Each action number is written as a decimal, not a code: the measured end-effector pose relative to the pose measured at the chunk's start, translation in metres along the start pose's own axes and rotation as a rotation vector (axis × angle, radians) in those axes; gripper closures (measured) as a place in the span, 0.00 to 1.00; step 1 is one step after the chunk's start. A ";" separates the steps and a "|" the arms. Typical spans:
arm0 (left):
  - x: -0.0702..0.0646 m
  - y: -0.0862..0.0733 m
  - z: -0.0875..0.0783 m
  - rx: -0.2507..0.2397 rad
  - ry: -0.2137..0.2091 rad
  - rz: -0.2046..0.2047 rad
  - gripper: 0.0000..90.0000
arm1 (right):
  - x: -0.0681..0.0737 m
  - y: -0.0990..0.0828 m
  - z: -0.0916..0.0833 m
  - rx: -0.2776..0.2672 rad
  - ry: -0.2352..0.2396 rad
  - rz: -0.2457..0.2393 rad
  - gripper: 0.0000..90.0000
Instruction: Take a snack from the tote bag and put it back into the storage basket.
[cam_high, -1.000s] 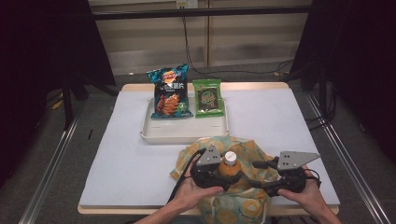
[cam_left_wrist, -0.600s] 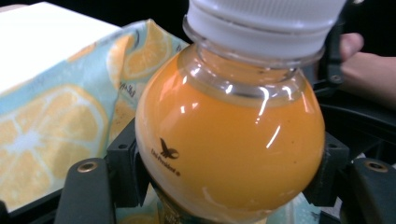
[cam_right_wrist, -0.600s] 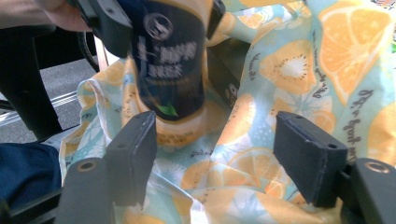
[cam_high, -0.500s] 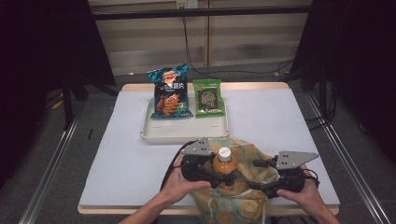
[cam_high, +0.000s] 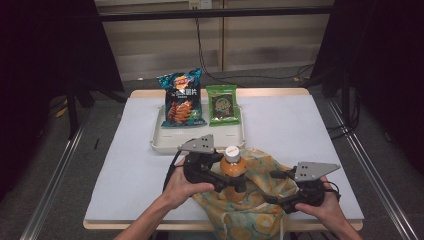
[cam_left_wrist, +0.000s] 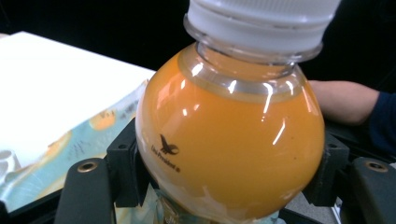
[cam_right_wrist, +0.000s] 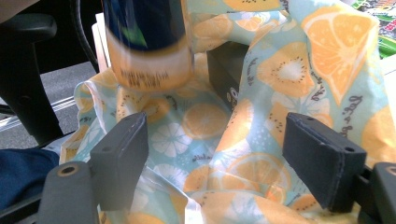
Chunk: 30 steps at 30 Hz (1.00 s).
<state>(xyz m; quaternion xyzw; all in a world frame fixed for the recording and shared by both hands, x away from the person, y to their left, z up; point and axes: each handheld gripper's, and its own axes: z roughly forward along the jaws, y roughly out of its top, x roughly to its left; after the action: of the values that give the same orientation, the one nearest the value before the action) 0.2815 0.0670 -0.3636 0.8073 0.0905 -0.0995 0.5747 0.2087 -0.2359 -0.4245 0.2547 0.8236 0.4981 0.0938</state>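
left gripper (cam_high: 235, 184) has its fingers clamped on the orange bottle (cam_high: 231, 170), lifted at 12 o'clock over the fruit-print bag (cam_high: 260, 200). right gripper (cam_high: 280, 192), fingers apart, just opening. risk: bag mouth sags and snags the bottle base.

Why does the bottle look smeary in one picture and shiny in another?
In the right gripper view the bottle is motion-blurred, its label unreadable; in the left gripper view it sits sharp, with white glare streaks on the orange juice; in the high view the room behind the table is dark.
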 end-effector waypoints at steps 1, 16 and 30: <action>0.000 0.002 -0.002 -0.006 -0.005 0.004 0.35 | 0.000 0.000 0.000 0.000 0.000 0.001 0.25; 0.017 0.029 -0.048 -0.054 0.090 0.014 0.35 | 0.001 0.001 0.001 -0.006 0.000 0.001 0.24; 0.029 0.052 -0.075 -0.084 0.135 0.009 0.35 | 0.001 0.002 0.004 -0.005 0.001 -0.001 0.24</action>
<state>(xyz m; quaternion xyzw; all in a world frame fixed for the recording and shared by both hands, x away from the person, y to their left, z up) 0.3267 0.1221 -0.3003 0.7877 0.1297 -0.0385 0.6010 0.2100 -0.2316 -0.4245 0.2538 0.8225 0.5003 0.0943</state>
